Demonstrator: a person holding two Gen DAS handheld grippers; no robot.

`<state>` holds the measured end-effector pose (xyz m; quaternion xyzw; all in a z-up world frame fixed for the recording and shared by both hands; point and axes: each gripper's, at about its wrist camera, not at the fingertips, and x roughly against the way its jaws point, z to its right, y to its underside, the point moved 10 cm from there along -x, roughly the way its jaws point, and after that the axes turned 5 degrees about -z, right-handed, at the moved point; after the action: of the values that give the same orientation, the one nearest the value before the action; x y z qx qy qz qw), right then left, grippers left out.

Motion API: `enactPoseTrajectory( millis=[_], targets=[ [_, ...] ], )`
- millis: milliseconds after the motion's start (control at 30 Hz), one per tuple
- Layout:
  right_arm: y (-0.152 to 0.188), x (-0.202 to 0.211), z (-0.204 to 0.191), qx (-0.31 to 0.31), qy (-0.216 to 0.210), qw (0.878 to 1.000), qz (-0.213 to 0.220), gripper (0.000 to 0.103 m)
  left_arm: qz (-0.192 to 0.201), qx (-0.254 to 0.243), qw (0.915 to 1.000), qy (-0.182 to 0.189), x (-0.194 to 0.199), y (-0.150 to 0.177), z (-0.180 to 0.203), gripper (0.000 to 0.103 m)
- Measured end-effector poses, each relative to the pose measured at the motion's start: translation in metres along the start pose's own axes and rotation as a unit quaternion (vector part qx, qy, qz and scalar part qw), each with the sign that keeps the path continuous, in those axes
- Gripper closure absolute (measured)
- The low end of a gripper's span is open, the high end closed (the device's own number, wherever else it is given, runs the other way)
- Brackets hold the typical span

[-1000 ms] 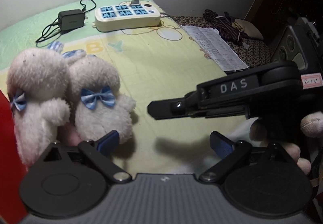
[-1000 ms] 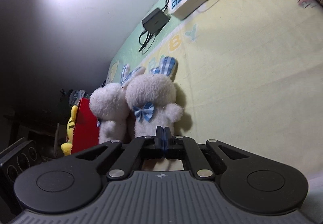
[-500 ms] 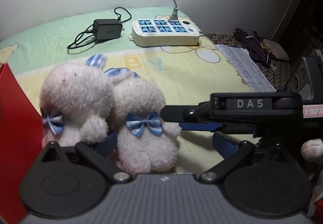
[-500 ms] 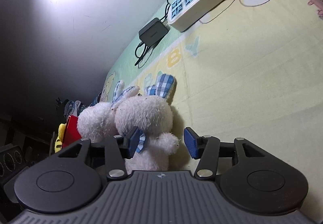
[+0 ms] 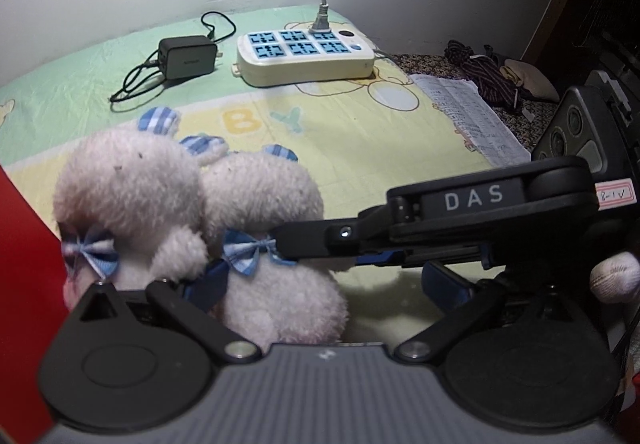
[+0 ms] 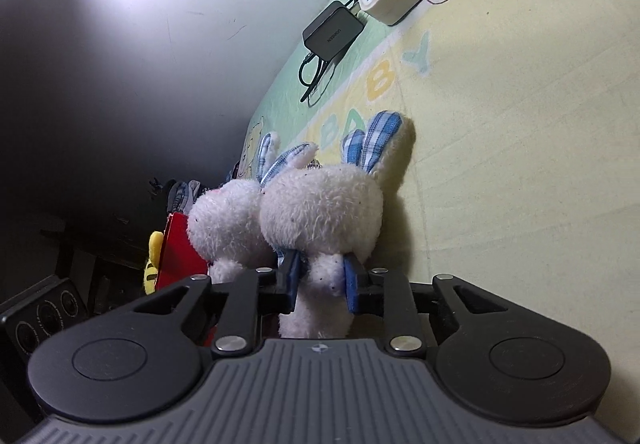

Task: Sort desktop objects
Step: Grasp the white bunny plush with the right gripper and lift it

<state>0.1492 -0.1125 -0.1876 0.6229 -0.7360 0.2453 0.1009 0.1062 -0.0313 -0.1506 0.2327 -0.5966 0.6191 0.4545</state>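
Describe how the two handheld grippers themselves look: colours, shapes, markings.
Both are black. Seen from its own camera, the left gripper has a ribbed grey body, two round black discs, linkage arms with silver pivot screws, and blue finger pads. The right gripper looks the same; from the side its arm reads "DAS" in white.

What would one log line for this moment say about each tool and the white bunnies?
right tool: shut on right bunny | left tool: open, straddling that bunny | left bunny: not gripped | surface: baby-print mat

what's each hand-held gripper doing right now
Left hand-held gripper: open, straddling the plush bunny.
Right hand-held gripper: shut on the plush bunny.
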Motion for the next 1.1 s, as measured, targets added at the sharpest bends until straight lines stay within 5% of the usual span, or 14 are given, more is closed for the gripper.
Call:
enactPoseTrajectory(
  millis=[167,267,433,600,733,933,1100],
  targets=[
    [0.009,0.027,-0.003,0.013,0.015,1.000,0.005,0.090,-0.020,0.009,0.9991,0.037,-0.001,0.011,0.019,0.002],
    [0.018,0.046,0.000,0.005,0.025,1.000,0.010,0.090,-0.036,0.016,0.9964,0.075,0.000,0.022,0.035,0.002],
    [0.029,0.062,0.010,0.000,0.049,0.999,0.024,0.086,-0.039,0.002,0.9958,0.083,0.004,0.027,0.051,0.003],
    [0.031,0.068,0.012,0.002,0.066,0.997,0.051,0.074,-0.029,-0.009,0.9983,0.049,0.003,0.023,0.043,0.003],
    [0.014,0.072,0.025,-0.033,0.066,0.993,0.092,0.055,-0.036,0.008,0.9987,0.035,-0.009,0.015,0.026,0.003],
    [0.011,0.052,0.022,-0.041,0.047,0.996,0.067,0.044,-0.042,-0.003,0.9986,0.033,-0.019,0.015,0.031,0.002],
    [0.015,0.044,0.018,-0.046,0.033,0.997,0.050,0.046,-0.041,-0.009,0.9990,0.017,-0.024,0.017,0.031,0.002]
  ],
)
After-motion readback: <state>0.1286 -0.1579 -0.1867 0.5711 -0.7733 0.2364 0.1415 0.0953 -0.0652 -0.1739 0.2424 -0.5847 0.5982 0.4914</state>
